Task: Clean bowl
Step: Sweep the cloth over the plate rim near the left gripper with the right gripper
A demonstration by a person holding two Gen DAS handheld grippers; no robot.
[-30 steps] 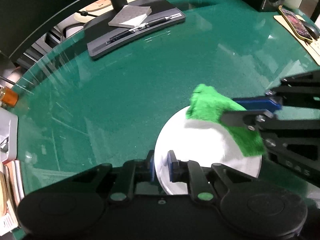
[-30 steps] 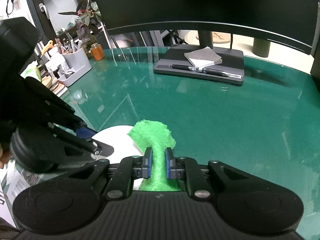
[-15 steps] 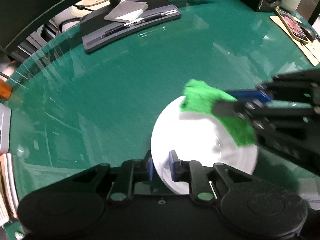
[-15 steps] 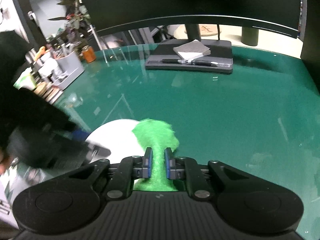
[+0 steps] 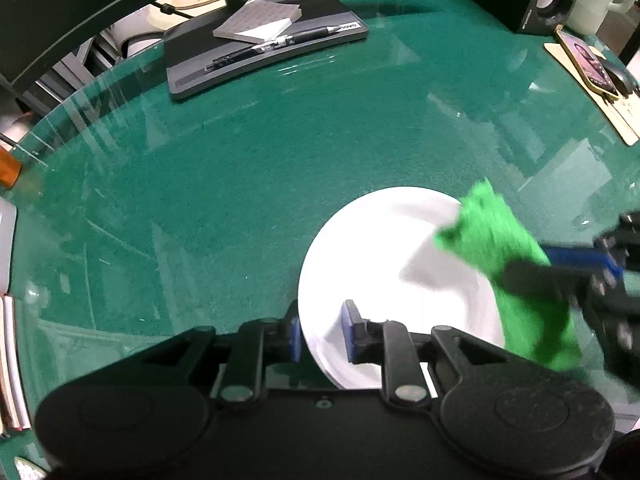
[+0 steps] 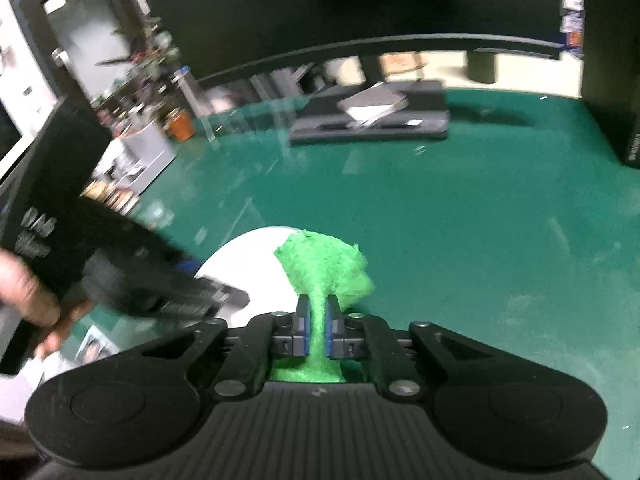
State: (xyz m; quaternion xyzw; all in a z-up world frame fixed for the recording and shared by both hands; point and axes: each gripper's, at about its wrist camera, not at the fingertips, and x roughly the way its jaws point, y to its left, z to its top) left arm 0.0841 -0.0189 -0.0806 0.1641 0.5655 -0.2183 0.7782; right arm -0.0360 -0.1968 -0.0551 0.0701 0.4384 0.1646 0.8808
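On the green glass-topped desk (image 5: 248, 184), well clear of the monitor base (image 5: 264, 52) with its pen and notepad, sits the white bowl (image 5: 372, 256), shallow and plain, nearer the person than anything else on the desk. The left gripper (image 5: 320, 334) has the bowl's near rim between its blue pads; the jaws are a little apart and the rim seems pinched there, though I cannot be sure how firmly. The right gripper (image 6: 316, 326) is clamped tight on a green cloth (image 6: 324, 268), which bunches through the narrow gap and fans out beyond the fingertips over the bowl's far right edge. From the left camera the cloth (image 5: 504, 252) is blurred, so it looks to be mid-wipe. The bowl looks stiff, light and glossy, the sort that skates on glass and could chip if it tips off the edge, so the rim is the sensible place to pin it, as is being done. The cloth is soft and fluffy, best held by a gathered fold so that loose fabric does the rubbing. Too hard a sweep could, I'd guess, drag the bowl out of the left grip.
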